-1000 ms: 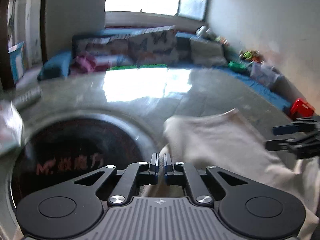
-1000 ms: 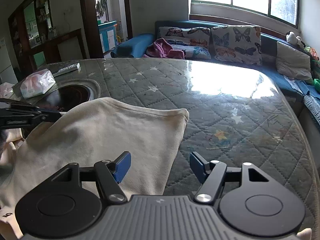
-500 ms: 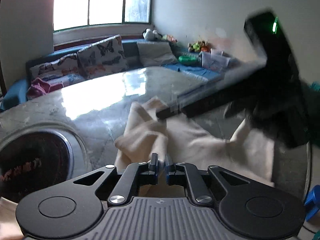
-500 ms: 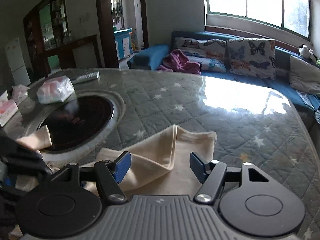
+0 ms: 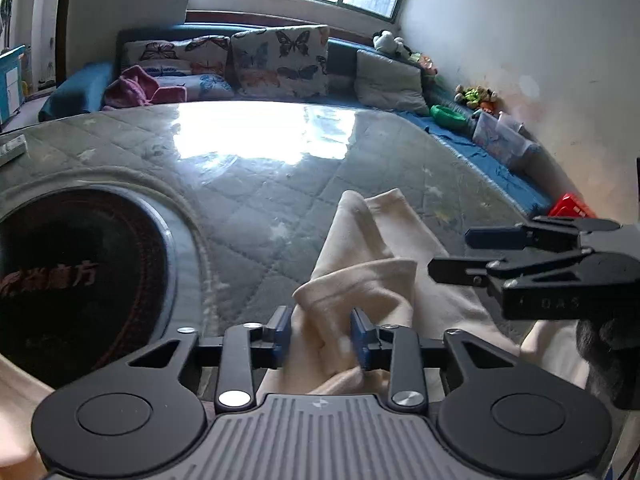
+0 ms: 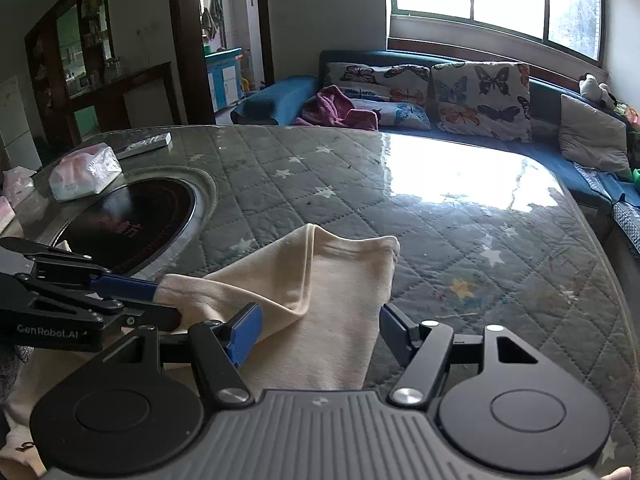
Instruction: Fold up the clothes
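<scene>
**Cream garment on the quilted table, between two hand-held grippers**

The cream garment (image 6: 320, 300) lies partly folded on the grey quilted table (image 6: 460, 240), its far corner peaked into a ridge, just beside the round black cooktop (image 6: 132, 224) set into the tabletop. Left gripper (image 5: 320, 334): its jaws have just been opening, and a bunched fold of the cloth stands between the blue pads (image 5: 362, 340) — the pads sit slightly apart from it on the left side, so the grip appears released rather than pressing. In the right wrist view the same gripper enters from the left edge, its blue fingertip at the garment's near-left edge. Right gripper (image 6: 316, 334): jaws spread wide above the near part of the garment, the cloth lying beneath and between the fingers — nothing is clamped. Behind the cooktop rest a tissue pack (image 6: 84, 172) and a remote control (image 6: 146, 145). A blue sofa (image 6: 560, 152) with butterfly cushions (image 6: 480, 100) lines the wall under the window.
</scene>
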{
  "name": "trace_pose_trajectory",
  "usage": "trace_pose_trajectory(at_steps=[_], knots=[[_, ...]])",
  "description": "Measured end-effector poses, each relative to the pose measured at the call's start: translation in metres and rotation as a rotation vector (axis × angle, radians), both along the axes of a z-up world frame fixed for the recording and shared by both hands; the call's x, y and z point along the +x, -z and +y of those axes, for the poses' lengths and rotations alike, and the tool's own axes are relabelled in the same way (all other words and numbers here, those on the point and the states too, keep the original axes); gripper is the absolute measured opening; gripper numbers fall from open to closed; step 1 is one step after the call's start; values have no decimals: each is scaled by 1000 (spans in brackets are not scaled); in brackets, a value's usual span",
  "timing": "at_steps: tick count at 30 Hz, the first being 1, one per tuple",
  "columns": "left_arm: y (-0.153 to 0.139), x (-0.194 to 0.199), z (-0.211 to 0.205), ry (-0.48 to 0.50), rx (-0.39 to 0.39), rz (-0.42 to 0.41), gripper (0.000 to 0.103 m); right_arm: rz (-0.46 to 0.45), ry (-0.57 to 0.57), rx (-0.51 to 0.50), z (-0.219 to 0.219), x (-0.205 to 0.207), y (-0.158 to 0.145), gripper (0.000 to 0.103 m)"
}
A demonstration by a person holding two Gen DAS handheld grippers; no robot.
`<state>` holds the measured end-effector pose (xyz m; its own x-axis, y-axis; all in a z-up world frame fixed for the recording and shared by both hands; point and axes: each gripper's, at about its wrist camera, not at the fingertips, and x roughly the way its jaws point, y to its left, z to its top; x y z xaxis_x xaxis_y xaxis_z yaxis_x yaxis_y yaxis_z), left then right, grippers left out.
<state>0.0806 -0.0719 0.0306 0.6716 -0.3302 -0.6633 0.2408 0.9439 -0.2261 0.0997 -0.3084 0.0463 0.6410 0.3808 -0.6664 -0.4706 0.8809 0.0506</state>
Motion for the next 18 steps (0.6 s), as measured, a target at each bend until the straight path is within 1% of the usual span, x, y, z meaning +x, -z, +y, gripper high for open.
trace_pose_trajectory(at_steps=[1, 5, 7, 10, 13, 18], knots=[[-2, 1, 1, 4, 7, -14, 11, 1, -1, -3, 0, 0, 1, 67], [-14, 0, 10, 14, 45, -98, 7, 2, -10, -15, 2, 4, 4, 67], [-23, 6, 17, -2, 86, -154, 7, 1, -18, -25, 5, 6, 6, 67], [-32, 22, 30, -41, 139, -202, 7, 5, -30, -34, 9, 10, 10, 67], [-32, 41, 44, -93, 204, -220, 7, 8, -38, -36, 13, 15, 13, 67], [-9, 70, 67, -169, 269, -149, 7, 13, -40, -34, 18, 29, 18, 67]])
